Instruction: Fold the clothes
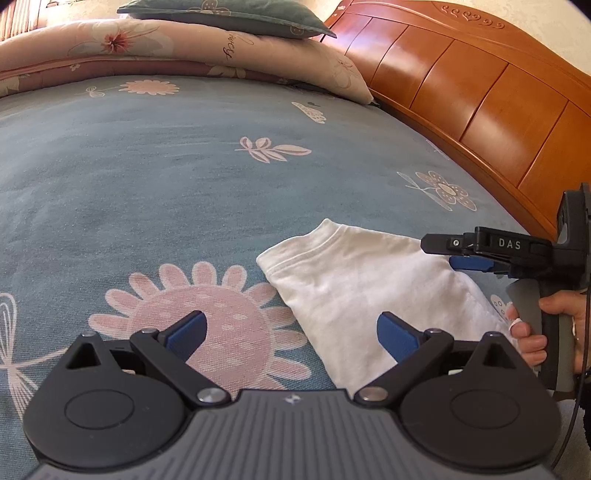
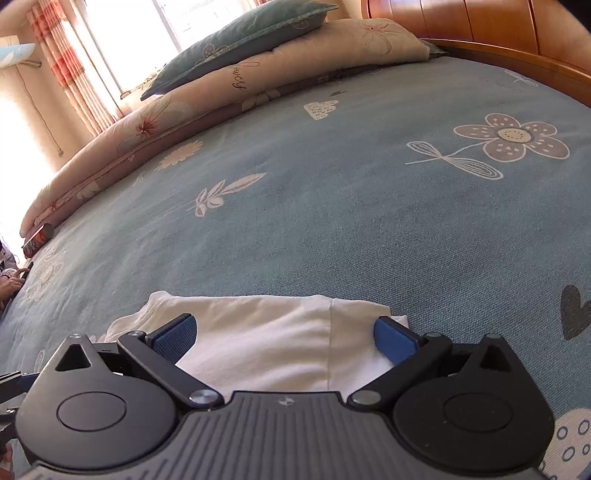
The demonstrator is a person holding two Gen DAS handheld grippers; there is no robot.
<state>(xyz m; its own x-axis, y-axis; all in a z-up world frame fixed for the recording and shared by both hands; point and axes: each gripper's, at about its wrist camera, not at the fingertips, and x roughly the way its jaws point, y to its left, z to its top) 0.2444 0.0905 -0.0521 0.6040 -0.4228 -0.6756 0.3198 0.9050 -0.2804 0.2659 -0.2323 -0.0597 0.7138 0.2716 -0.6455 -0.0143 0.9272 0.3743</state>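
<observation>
Item: white garment, folded, flat on bed sheet, blue w/ floral print.
L gripper: jaws wide, empty, over sheet; garment at its 2 o'clock, R pad over the cloth edge.
R gripper: jaws wide, empty, low over garment, cloth betw. pads.
Hand on R gripper handle.
Quilt + pillow at 12 o'clock. Wood headboard at 2 o'clock.
</observation>
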